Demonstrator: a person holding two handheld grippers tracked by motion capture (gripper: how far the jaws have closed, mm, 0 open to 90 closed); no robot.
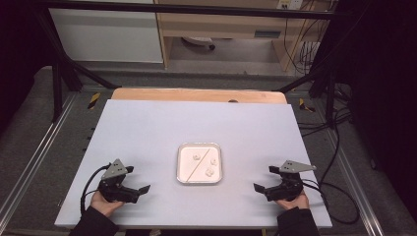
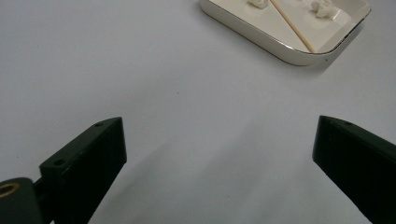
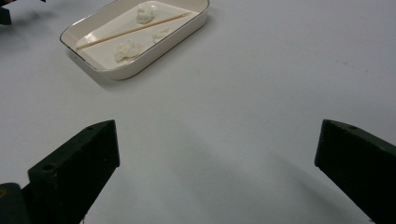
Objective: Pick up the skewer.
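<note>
Nothing is in hand yet. The left gripper (image 1: 139, 191) and right gripper (image 1: 261, 189) both rest low on the table (image 1: 147, 132), near its front edge, one on each side of the tray (image 1: 181, 167) and well apart from it. Jaws on both stand wide with nothing between them; both released.

The tray sits near the middle of the table. Inside lies a thin stick (image 3: 133, 29), set diagonally, with three small white lumps (image 3: 125, 49) around it: one on one side of the stick, two on the other. Material of the lumps unclear.

Judgement: work is at its very start. Stick and lumps look untouched; approach, grasp and all handling remain to be done.
</note>
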